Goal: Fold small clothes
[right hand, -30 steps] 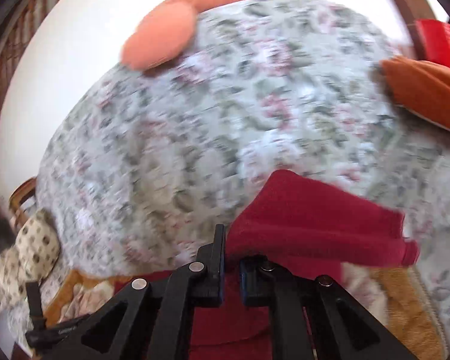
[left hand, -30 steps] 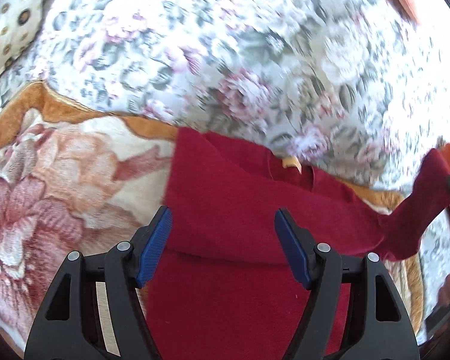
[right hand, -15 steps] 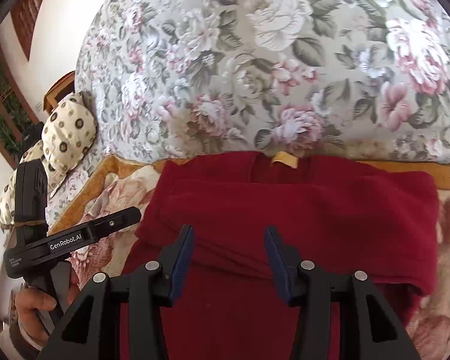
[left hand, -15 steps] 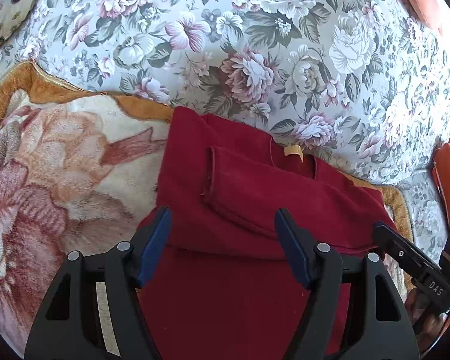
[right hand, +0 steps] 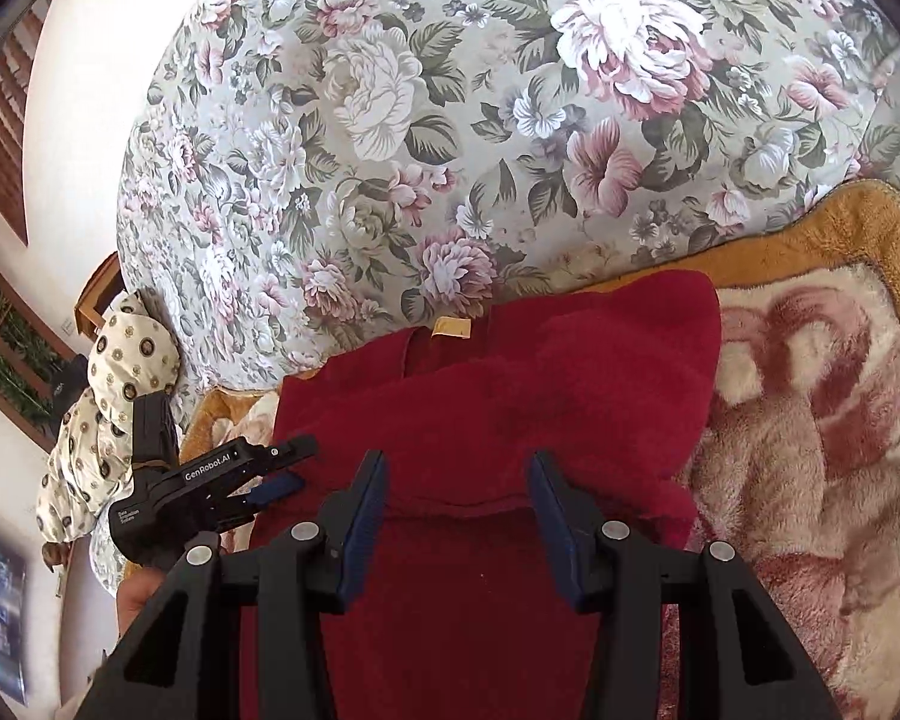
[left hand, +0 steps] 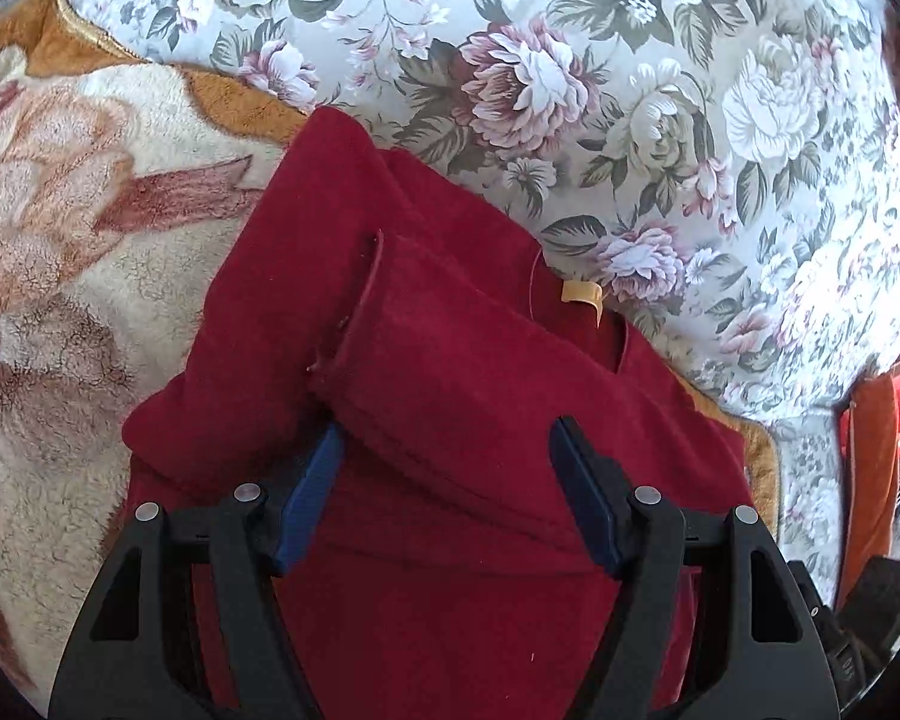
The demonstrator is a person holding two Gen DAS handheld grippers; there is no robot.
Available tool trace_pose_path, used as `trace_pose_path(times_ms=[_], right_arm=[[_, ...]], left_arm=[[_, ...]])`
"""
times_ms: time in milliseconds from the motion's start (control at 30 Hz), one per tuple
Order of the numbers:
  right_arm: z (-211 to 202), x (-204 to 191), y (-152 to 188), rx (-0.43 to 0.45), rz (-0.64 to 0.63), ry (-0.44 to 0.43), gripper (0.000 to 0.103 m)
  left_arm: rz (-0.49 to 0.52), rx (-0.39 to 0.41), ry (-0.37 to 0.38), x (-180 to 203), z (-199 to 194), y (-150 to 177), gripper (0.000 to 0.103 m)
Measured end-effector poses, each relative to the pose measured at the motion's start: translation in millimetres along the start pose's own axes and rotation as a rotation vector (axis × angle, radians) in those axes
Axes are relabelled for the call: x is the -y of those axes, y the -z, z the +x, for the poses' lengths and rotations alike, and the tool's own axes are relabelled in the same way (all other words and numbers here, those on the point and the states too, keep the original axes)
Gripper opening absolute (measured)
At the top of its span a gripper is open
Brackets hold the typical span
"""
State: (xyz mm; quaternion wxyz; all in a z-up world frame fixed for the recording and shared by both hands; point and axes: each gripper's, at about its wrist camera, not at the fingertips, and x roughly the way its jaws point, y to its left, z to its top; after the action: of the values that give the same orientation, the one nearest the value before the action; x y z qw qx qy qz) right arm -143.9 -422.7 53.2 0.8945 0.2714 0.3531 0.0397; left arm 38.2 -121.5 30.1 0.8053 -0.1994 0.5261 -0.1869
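A dark red sweater point(left hand: 450, 408) lies flat on a fluffy blanket, both sleeves folded across its chest, a tan neck label point(left hand: 581, 295) at the collar. My left gripper point(left hand: 447, 480) is open just above the folded sleeve, its left finger close under the sleeve cuff. In the right wrist view the same sweater point(right hand: 498, 408) lies below my right gripper point(right hand: 456, 504), which is open and empty over its middle. The left gripper point(right hand: 270, 471) shows there at the sweater's left edge.
A cream and pink blanket with an orange border point(left hand: 60, 276) covers the near surface, also in the right wrist view point(right hand: 810, 420). A floral bedspread point(right hand: 450, 120) lies beyond. A dotted pillow point(right hand: 108, 414) sits far left, orange cloth point(left hand: 870, 480) at the right.
My right gripper let go of the sleeve it carried across and opened; the sleeve now lies folded on the chest. My left gripper moved closer to the sweater, staying open.
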Motion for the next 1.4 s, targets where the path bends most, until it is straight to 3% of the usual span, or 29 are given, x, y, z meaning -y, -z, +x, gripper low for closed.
trace_pose_path(times_ms=[133, 167, 200, 233, 367, 567, 700, 800, 933, 1067, 1133, 1200, 1333, 1400], right_arm=[[-4.7, 0.5, -1.2, 0.034, 0.006, -0.002, 0.046], [-7.5, 0.3, -1.5, 0.048, 0.000, 0.008, 0.046], [-10.8, 0.2, -2.5, 0.063, -0.006, 0.022, 0.046], [-15.4, 0.3, -3.9, 0.086, -0.011, 0.050, 0.046], [-31.4, 9.1, -12.8, 0.157, 0.013, 0.142, 0.045], [-29.7, 0.6, -25.3, 0.162, -0.027, 0.176, 0.038], [13.7, -8.2, -13.4, 0.033, -0.070, 0.171, 0.038], [58.9, -6.9, 9.7, -0.156, -0.159, 0.334, 0.037], [52.3, -8.3, 18.6, -0.167, -0.250, 0.370, 0.034], [31.5, -8.7, -3.6, -0.093, -0.204, 0.341, 0.035], [30.7, -9.8, -14.4, -0.068, -0.200, 0.357, 0.035], [37.3, -9.9, -23.4, -0.059, -0.196, 0.362, 0.035], [64.2, -0.1, -32.9, -0.083, -0.190, 0.404, 0.035], [81.5, 10.0, -35.7, -0.117, -0.183, 0.461, 0.032]], left_arm=[[-0.011, 0.027, 0.037, 4.8, 5.1, -2.8, 0.067], [-0.006, 0.031, 0.075, 7.6, 5.8, -2.8, 0.041], [0.014, 0.021, 0.095, 12.4, 7.2, -3.6, 0.008], [0.026, 0.026, 0.083, 15.6, 6.4, -4.5, 0.006], [0.056, 0.092, 0.111, 25.1, -13.0, -14.8, 0.006], [0.086, 0.215, 0.098, 9.4, -66.3, -31.2, 0.006], [0.102, 0.134, 0.008, -12.4, -41.3, -21.8, 0.006], [0.119, 0.075, -0.065, -22.4, -21.0, -4.5, 0.006], [0.132, 0.078, -0.064, -27.9, -32.2, 3.3, 0.007], [0.168, 0.139, -0.111, -18.5, -59.0, 4.4, 0.021], [0.181, 0.186, -0.118, -13.1, -70.9, 3.1, 0.051], [0.182, 0.224, -0.100, -8.2, -76.2, 0.8, 0.068], [0.212, 0.218, -0.153, 0.2, -57.3, -7.2, 0.069], [0.223, 0.186, -0.225, -3.3, -37.5, -10.7, 0.069]])
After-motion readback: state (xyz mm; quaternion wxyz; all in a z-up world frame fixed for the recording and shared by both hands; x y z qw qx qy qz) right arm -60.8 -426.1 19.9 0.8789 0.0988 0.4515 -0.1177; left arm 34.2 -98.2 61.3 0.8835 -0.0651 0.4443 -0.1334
